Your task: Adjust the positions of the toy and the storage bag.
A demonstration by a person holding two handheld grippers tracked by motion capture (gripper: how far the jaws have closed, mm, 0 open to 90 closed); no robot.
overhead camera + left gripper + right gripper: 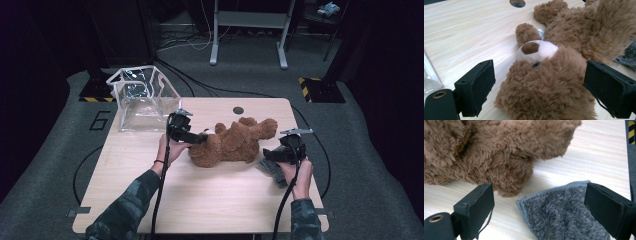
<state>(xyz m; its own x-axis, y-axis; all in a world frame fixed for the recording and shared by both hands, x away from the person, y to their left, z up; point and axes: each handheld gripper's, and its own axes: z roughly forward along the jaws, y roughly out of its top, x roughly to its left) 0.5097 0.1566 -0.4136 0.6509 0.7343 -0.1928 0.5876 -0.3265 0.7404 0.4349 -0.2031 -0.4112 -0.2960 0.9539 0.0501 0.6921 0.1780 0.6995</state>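
Pre-grasp w/ both wide open: left gripper (199,137) straddling head of teddy bear (235,142) at table (200,200) ctr, right gripper (267,156) over grey cloth (270,170) at bear's 4 o'clock; next prob. needs squeezing.

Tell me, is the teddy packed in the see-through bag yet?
Not yet. The teddy bear lies on the table, outside the clear bag. The left gripper has open jaws around its head; the right gripper is open over the grey cloth. Gripping and bagging look left.
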